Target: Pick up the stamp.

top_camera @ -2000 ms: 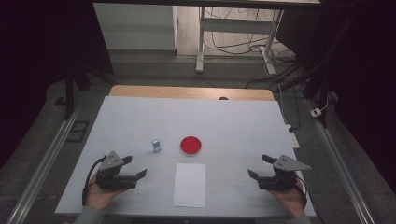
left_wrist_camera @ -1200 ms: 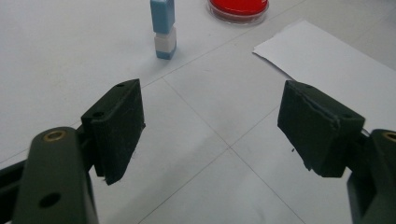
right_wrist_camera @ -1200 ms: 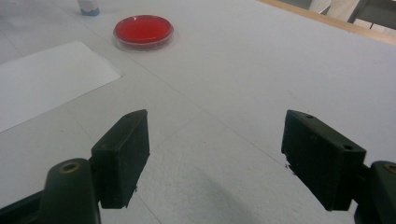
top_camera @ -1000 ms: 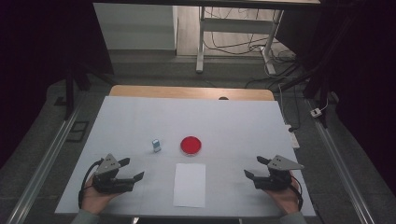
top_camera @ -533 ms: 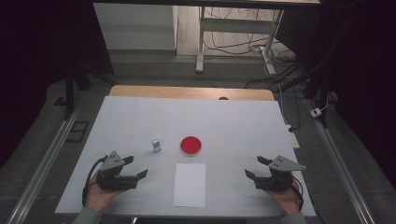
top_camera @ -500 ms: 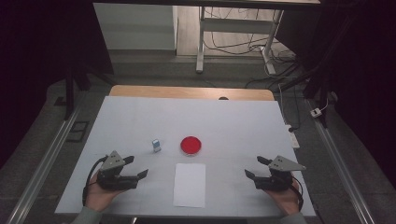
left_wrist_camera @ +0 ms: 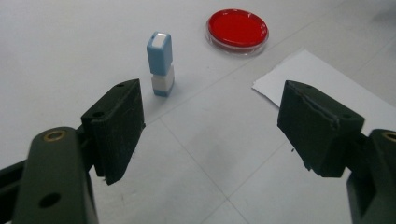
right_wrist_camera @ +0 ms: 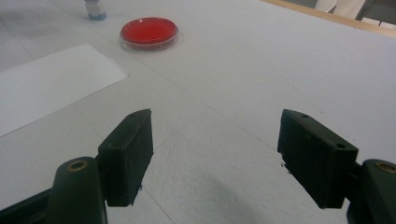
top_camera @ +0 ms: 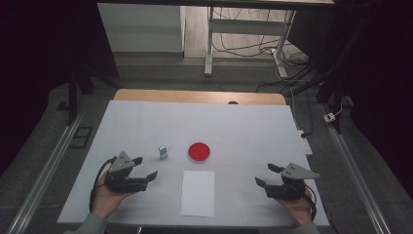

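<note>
Both grippers are gaping empty; the left gripper, nearing the upright stamp beside the red dish, is risking toppling it.

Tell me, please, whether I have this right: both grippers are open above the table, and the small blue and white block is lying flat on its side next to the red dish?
Not quite. The small blue and white block stands upright on its end, as the left gripper view shows. The rest holds: the left gripper and the right gripper are open above the table, and the block is next to the red dish.
</note>
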`<action>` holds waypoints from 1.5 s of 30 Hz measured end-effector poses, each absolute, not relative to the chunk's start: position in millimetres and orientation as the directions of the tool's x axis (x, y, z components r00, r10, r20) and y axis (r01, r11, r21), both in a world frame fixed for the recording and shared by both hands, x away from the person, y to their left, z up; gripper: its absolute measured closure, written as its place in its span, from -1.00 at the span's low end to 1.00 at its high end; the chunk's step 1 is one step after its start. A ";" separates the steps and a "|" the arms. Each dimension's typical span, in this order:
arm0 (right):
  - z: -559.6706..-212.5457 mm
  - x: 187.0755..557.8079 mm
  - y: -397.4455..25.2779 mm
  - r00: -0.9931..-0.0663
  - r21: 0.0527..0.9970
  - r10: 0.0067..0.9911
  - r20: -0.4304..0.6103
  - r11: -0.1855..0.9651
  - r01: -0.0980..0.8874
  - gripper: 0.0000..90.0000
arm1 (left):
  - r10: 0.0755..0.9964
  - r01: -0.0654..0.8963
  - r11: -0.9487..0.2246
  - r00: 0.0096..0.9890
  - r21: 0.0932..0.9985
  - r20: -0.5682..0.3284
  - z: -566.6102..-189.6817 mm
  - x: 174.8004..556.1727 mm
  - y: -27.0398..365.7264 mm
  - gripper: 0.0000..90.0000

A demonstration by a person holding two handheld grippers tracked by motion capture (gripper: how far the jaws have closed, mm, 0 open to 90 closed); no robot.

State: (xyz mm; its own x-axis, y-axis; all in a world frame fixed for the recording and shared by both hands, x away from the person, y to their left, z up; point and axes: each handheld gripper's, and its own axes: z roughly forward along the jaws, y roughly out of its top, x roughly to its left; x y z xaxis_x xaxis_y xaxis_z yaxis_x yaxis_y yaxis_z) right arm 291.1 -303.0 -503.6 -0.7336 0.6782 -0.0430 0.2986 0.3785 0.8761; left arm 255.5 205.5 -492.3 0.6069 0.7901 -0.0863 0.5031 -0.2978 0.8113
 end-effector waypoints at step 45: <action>-505.3 288.9 -301.0 -0.731 0.874 0.681 -0.045 0.381 0.301 -0.40 | 0.786 0.525 -0.412 0.618 0.745 0.000 -491.7 332.1 184.3 -0.40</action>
